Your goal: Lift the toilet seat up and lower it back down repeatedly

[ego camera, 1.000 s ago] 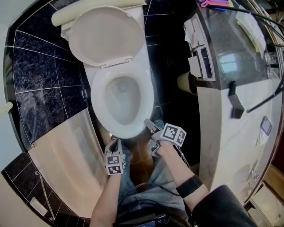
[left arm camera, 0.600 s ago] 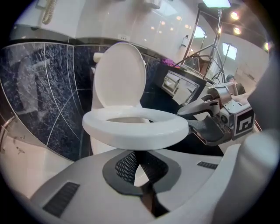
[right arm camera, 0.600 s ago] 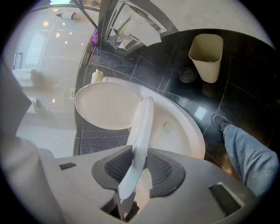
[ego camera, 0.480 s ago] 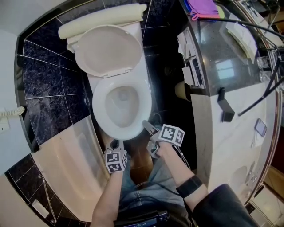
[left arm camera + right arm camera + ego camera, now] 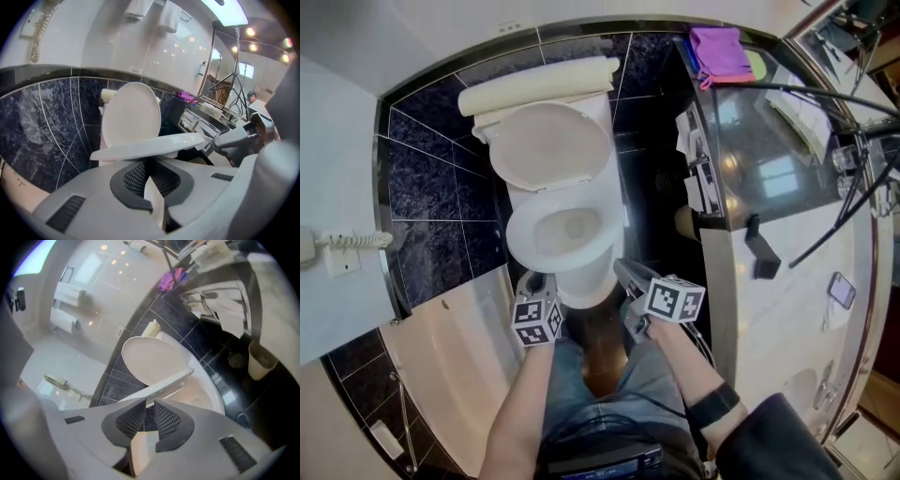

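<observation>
The white toilet seat [image 5: 521, 234] is tilted up at its front, clear of the bowl [image 5: 202, 395], and shows edge-on as a slab in both gripper views. The lid [image 5: 549, 146] stands upright against the tank. My left gripper [image 5: 536, 281] holds the seat's front left rim; in the left gripper view the seat [image 5: 154, 144] runs into the nearly closed left gripper [image 5: 146, 164]. My right gripper [image 5: 624, 273] is at the front right rim. Its jaws have just been closing, and the seat's edge [image 5: 164, 383] sits pinched in the right gripper [image 5: 147, 406].
A dark vanity counter [image 5: 769, 159] stands close on the right, with a purple cloth [image 5: 719, 52] at its far end. A bathtub rim [image 5: 441, 375] lies to the left, and a wall phone [image 5: 337, 248] hangs beyond it. The person's knees are just below the grippers.
The seat lay flat on the bowl a second ago. Both grippers have since closed in on its front rim and risen, and the front of the seat has come up with them.
</observation>
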`<action>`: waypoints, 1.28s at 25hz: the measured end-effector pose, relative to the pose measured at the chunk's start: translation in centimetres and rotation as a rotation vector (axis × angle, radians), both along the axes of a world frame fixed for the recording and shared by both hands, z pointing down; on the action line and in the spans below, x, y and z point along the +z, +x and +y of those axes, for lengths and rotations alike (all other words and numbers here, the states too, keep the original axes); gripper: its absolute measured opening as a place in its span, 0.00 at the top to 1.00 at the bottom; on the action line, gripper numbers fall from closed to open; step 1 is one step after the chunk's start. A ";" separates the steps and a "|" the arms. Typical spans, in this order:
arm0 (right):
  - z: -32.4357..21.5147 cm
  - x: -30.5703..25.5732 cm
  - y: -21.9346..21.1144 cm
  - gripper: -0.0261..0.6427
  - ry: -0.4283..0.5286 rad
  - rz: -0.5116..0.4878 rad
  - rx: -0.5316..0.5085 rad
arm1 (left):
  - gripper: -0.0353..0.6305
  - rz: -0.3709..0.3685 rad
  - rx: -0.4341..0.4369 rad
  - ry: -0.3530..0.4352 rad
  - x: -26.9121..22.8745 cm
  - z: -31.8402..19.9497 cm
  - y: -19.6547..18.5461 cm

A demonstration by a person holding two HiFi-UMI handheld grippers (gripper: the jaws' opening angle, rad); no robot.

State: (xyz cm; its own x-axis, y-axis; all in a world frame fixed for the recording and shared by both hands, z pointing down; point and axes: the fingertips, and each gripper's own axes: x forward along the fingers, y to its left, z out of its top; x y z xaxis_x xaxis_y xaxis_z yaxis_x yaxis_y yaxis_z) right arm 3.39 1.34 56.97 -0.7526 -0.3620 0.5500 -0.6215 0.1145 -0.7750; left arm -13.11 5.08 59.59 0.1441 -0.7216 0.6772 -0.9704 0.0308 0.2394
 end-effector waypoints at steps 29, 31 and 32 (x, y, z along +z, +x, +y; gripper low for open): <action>-9.3 -7.4 4.8 0.94 0.311 0.143 -0.159 | 0.95 -0.226 -0.015 0.087 -5.7 -20.6 -8.2; -9.4 -7.7 4.4 0.94 0.319 0.142 -0.162 | 0.95 -0.237 -0.002 0.086 -6.3 -19.7 -8.0; -9.4 -8.0 4.2 0.94 0.326 0.143 -0.167 | 0.95 -0.243 0.006 0.086 -6.7 -19.2 -7.9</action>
State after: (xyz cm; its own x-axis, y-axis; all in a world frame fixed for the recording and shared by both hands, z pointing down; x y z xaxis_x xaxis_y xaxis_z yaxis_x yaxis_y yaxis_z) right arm 7.57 -8.10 49.00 -0.7399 -0.4142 0.5301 -0.6727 0.4486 -0.5884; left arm -21.00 -14.12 52.90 -0.0110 -0.7773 0.6290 -0.9999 0.0148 0.0008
